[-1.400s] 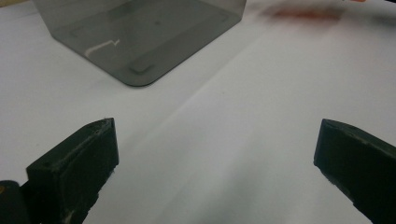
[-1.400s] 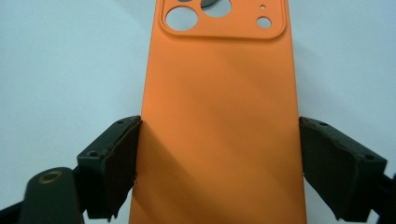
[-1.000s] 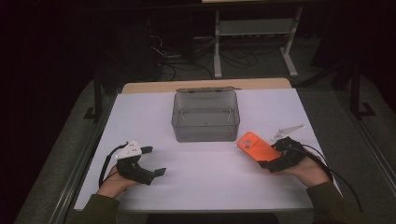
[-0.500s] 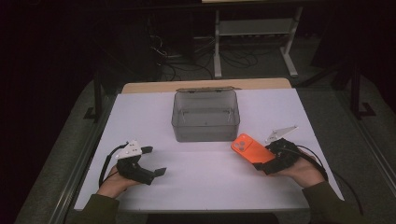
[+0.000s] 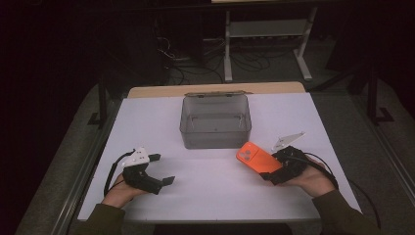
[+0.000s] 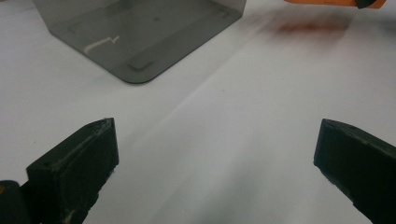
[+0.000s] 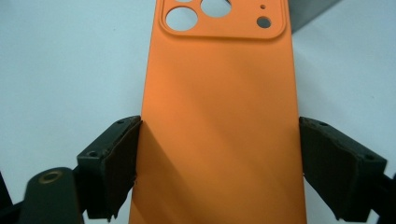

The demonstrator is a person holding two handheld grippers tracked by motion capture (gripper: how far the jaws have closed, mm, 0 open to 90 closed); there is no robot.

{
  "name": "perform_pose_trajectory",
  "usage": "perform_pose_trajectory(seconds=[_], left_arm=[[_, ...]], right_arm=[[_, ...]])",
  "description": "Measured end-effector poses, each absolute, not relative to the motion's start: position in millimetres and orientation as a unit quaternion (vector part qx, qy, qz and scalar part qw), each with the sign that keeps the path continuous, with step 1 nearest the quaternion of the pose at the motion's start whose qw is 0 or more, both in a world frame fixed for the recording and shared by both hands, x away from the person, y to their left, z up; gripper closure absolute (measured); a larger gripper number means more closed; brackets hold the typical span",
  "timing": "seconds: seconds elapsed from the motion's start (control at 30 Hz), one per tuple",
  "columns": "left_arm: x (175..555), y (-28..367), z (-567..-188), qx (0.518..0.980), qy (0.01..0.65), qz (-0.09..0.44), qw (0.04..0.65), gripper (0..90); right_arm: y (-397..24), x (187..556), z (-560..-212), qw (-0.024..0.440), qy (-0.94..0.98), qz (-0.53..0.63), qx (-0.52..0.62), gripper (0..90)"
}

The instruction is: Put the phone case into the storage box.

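Observation:
An orange phone case with camera cut-outs is held just above the white table, in front of the box's right corner. My right gripper is shut on it. In the right gripper view the two black pads press on the long edges of the case, near its lower half. My left gripper rests at the front left of the table, open, with nothing between its jaws. In the left gripper view, bare table lies between the spread jaws of the left gripper, and the case's edge shows at the top right.
A clear grey plastic box stands open-topped in the middle of the table, toward the back; its corner is near in the left gripper view. The white table top ends close to my forearms. Cables trail from both grippers.
The right gripper with the orange case has shifted slightly left and toward the table's front. The left gripper has stayed put.

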State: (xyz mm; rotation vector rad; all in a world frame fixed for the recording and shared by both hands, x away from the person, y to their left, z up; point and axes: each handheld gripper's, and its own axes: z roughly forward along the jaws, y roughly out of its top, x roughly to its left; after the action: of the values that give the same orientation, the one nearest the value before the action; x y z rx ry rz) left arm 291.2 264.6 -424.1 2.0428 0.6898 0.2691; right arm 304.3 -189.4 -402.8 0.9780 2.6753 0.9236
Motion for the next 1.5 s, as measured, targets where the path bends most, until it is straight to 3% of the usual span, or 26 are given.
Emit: perform_pose_trajectory(seconds=[1.5], left_arm=[[291, 265, -423, 0.829, 0.282, 0.108, 0.471, 0.0]], right_arm=[[-108, 324, -398, 0.059, 0.921, 0.302, 0.237, 15.7]])
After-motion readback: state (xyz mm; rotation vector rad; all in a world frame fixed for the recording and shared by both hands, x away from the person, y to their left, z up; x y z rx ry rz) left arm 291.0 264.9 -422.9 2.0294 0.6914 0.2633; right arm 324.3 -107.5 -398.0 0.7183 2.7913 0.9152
